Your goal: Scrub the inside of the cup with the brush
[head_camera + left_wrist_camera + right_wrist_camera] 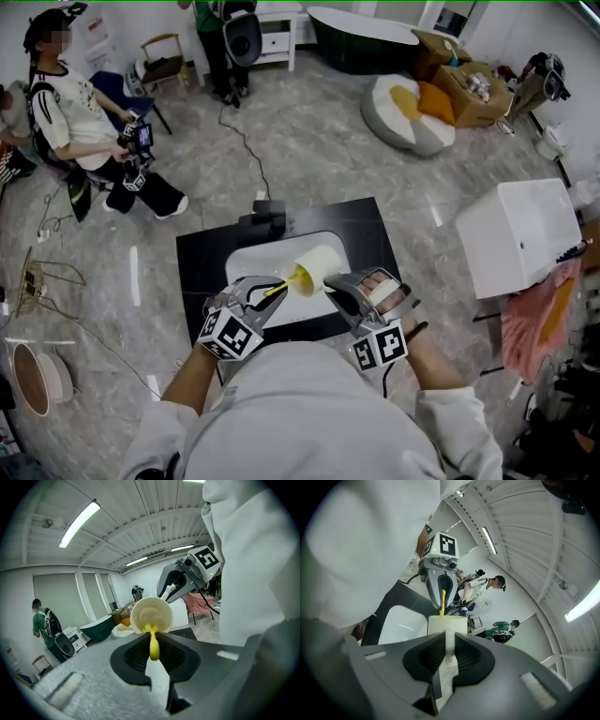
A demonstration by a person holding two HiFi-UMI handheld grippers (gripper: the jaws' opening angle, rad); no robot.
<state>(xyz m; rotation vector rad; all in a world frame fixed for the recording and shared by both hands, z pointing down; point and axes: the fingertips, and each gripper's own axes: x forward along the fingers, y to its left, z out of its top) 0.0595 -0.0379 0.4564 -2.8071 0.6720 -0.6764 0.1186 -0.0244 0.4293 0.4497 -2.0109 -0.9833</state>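
Note:
A cream cup (319, 266) is held on its side above the white sink (246, 272), its mouth turned toward my left gripper (270, 291). That gripper is shut on the handle of a yellow brush (292, 280). In the left gripper view the brush (153, 644) runs from the jaws into the cup (151, 615), its head against the lower inner wall. My right gripper (341, 283) is shut on a thin cream part of the cup (449, 641). The right gripper view shows the cup (447, 623) from behind, with the brush (442, 603) and my left gripper (440, 571) beyond it.
The sink sits in a black counter (199, 267) with a dark faucet (267, 217) at its far edge. A white box (520, 234) stands to the right. A seated person (84, 122) is at the far left, and a round basket (33, 378) lies on the floor.

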